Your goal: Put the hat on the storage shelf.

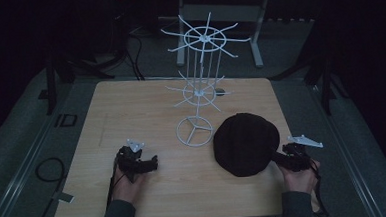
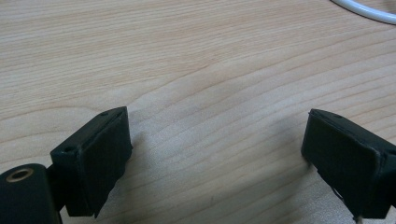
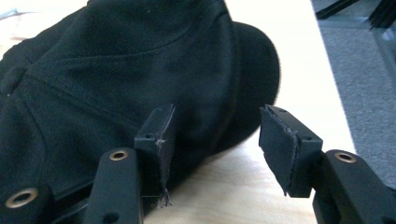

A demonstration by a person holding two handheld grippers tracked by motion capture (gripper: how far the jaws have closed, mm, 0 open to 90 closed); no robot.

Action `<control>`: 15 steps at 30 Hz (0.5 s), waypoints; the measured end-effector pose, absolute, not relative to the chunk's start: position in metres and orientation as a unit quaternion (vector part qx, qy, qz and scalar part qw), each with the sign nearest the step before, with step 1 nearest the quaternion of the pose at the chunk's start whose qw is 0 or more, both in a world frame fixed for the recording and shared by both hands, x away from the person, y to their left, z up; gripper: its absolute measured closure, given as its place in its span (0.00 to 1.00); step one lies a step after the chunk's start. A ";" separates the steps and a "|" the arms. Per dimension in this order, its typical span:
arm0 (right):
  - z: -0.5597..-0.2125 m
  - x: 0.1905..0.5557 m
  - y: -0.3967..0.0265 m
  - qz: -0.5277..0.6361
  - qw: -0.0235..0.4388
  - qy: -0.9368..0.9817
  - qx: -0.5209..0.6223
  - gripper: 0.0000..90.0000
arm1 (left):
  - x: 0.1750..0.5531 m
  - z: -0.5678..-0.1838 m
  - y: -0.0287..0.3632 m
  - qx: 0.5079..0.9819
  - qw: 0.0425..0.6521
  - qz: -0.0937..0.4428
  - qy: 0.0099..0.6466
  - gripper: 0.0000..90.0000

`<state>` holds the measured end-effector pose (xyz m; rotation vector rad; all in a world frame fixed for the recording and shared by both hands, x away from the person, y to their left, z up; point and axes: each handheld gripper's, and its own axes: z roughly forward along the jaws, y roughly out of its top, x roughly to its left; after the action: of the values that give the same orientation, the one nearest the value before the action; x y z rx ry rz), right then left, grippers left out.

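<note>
The right gripper [image 3: 215, 144] is standing with jaws apart at the brim of the black cap [image 1: 246, 143], gripping nothing. The left gripper [image 2: 215, 158] is resting released on the bare table [image 1: 131, 111]. Next, probably: closing on the brim, lifting toward the white rack [image 1: 199, 83].

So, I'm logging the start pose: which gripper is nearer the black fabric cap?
Right. The right gripper sits at the black fabric cap, jaws open; the left gripper rests across the table, beyond the white wire stand.
</note>
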<state>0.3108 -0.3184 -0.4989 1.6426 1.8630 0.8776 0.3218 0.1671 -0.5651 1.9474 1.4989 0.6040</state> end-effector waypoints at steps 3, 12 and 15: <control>-0.503 0.321 -0.313 0.310 0.239 0.695 0.603 0.50 | 0.322 -0.565 0.167 0.734 0.301 0.228 0.565 0.10; -0.520 0.333 -0.299 0.263 0.229 0.710 0.612 0.51 | 0.322 -0.565 0.167 0.734 0.301 0.228 0.565 0.10; -0.525 0.337 -0.296 0.253 0.211 0.709 0.623 0.54 | 0.322 -0.565 0.167 0.734 0.301 0.228 0.565 0.10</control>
<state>0.3373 -0.2958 -0.5255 1.7325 1.9713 0.7045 0.3219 0.1670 -0.5651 1.9474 1.4988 0.6041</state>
